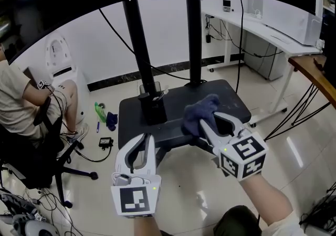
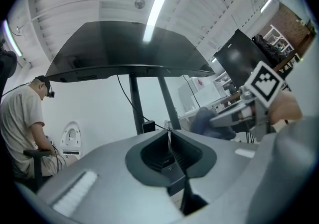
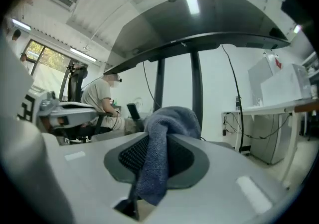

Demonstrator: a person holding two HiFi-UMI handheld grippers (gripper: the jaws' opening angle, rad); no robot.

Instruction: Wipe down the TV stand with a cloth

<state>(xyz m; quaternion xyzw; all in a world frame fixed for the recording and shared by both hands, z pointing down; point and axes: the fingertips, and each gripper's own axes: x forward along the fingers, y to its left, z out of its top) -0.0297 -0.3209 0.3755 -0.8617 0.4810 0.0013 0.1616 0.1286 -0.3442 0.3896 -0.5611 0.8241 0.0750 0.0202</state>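
The TV stand's black base plate [image 1: 233, 103] lies on the floor ahead, with two black poles [image 1: 142, 46] rising to the screen [image 2: 129, 49]. A small black box [image 1: 153, 105] stands at the foot of the left pole. My right gripper [image 1: 203, 124] is shut on a blue cloth [image 1: 202, 110], held over the near right part of the base. In the right gripper view the cloth [image 3: 167, 128] drapes out between the jaws. My left gripper [image 1: 149, 138] hovers at the base's near edge, left of the cloth. Its jaws meet, with nothing between them.
A person [image 1: 21, 98] sits in a black office chair at the left beside a white device [image 1: 58, 59]. Green and blue items [image 1: 102, 113] and a small black box [image 1: 106, 142] lie on the floor left of the base. A white desk [image 1: 262, 28] and a wooden table [image 1: 315, 72] stand at the right.
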